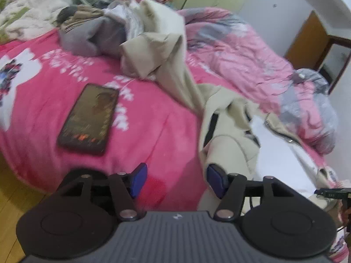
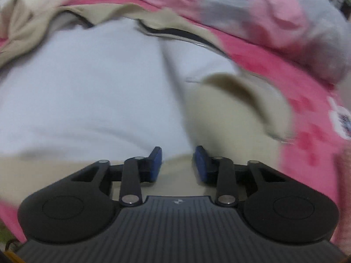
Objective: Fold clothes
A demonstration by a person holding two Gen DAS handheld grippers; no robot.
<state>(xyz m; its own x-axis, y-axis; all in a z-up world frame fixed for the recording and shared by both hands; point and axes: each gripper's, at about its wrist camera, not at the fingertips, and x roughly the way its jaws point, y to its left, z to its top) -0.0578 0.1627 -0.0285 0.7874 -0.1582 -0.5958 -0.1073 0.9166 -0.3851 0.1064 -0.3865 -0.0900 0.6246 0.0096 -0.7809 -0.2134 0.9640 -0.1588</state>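
A beige jacket (image 1: 173,50) with a white lining (image 1: 276,160) lies sprawled across the pink bed, running from the far middle down to the near right. My left gripper (image 1: 176,182) is open just above the pink blanket, its right pad close beside the jacket's near sleeve (image 1: 228,151). In the right wrist view the same jacket lies opened up, white lining (image 2: 92,83) on show with beige edges (image 2: 239,109). My right gripper (image 2: 178,163) hovers open low over the lining and hem, nothing between its fingers. That view is blurred.
A dark phone (image 1: 90,118) lies on the pink blanket (image 1: 43,100) to the left. Grey and white clothes (image 1: 94,32) are piled at the back. A crumpled pink quilt (image 1: 252,57) fills the right side. Wooden floor (image 1: 8,195) shows at lower left, a doorway (image 1: 316,41) at far right.
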